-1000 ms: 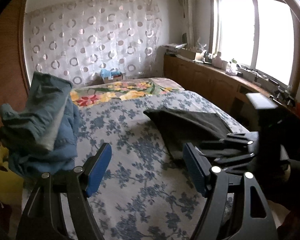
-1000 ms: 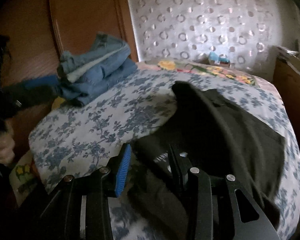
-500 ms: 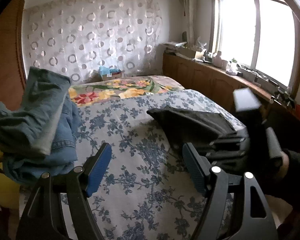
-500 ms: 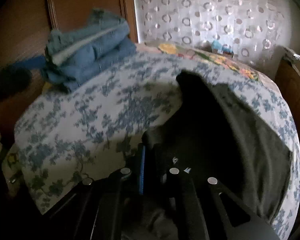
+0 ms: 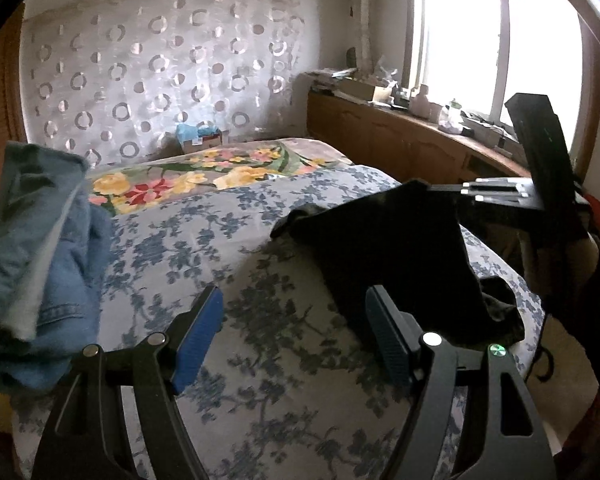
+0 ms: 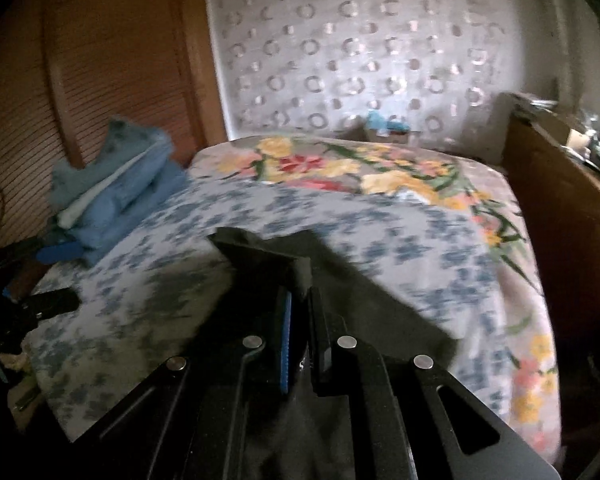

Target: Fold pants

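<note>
Dark black pants [image 5: 396, 252] lie on the right side of the bed. My right gripper [image 5: 496, 192] is shut on their near edge and holds it lifted above the bedspread, so the cloth hangs down from it. In the right wrist view the jaws [image 6: 300, 324] are pinched on the dark pants [image 6: 360, 304]. My left gripper [image 5: 294, 328] is open and empty, hovering over the bedspread just left of the pants.
The bed has a blue floral bedspread [image 5: 204, 248] and a flowered blanket [image 5: 204, 168] at its far end. Folded blue jeans [image 5: 32, 264] are piled at the left edge. A wooden cabinet [image 5: 400, 140] with clutter runs under the window on the right.
My right gripper closed on the edge of the pants and lifted it up and away from the bed. The left gripper stayed open, shifting only slightly.
</note>
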Motion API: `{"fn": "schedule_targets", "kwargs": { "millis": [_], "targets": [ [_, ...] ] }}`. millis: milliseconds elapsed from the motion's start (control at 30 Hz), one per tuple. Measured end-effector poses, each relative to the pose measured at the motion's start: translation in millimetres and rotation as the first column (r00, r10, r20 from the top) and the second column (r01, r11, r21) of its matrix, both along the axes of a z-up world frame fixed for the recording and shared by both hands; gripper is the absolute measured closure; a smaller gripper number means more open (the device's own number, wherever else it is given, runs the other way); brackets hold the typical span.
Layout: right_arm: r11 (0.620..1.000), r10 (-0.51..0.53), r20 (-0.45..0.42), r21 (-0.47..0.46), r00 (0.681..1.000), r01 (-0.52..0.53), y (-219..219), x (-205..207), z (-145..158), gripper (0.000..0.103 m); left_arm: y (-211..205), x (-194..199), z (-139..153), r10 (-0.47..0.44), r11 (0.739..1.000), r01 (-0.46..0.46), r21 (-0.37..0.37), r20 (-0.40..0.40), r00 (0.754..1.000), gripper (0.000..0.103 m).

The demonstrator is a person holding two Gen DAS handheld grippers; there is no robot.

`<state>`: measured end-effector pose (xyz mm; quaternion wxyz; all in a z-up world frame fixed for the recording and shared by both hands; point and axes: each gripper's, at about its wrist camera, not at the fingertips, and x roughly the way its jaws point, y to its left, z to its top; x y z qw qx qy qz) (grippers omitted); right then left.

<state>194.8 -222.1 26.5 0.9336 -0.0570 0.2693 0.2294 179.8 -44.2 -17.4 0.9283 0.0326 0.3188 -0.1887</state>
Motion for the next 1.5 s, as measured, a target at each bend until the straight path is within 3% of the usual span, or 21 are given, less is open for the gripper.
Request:
{"fn": "schedule_targets", "kwargs": {
  "millis": [267, 567, 700, 800, 1167, 1267, 1500],
  "targets": [
    [0.992, -0.126, -0.063, -0.004, 0.99, 0.126, -44.0, 45.5, -18.3, 0.096, -26.0, 25.3, -8.0, -0.018, 0.999, 0.019, 0.028, -0.029, 0.999, 0.028],
    [0.991, -0.131, -0.119, -0.004, 0.984, 0.132, -53.6, 66.8, -27.9, 0.095, -52.1, 49.7, -17.5, -0.038, 0.997, 0.042, 0.059, -0.06, 0.997, 0.028],
    [0.985, -0.172, -0.108, -0.02, 0.979, 0.171, -63.1, 61.2, -19.1, 0.074, -61.1, 63.9, -20.7, -0.047, 0.996, 0.052, 0.066, -0.074, 0.996, 0.029],
    [0.986, -0.162, -0.126, 0.023, 0.979, 0.166, -72.6, 55.9, -17.5, 0.069, -64.9, 80.2, -23.0, -0.049, 0.996, 0.055, 0.07, -0.087, 0.995, 0.029],
    [0.989, -0.13, -0.222, 0.039, 0.966, 0.142, -78.2, 49.9, -24.8, 0.069, -71.4, 140.7, -33.7, -0.036, 0.997, 0.047, 0.067, -0.153, 0.988, 0.029],
    [0.988, -0.147, -0.239, 0.004, 0.96, 0.152, -74.9, 57.9, -28.8, 0.069, -74.8, 150.8, -37.6, -0.029, 0.996, 0.042, 0.074, -0.169, 0.985, 0.029],
    [0.99, -0.128, -0.243, 0.021, 0.962, 0.137, -71.0, 60.2, -27.6, 0.069, -83.0, 167.6, -42.7, -0.037, 0.996, 0.052, 0.075, -0.188, 0.981, 0.033]
  ]
}}
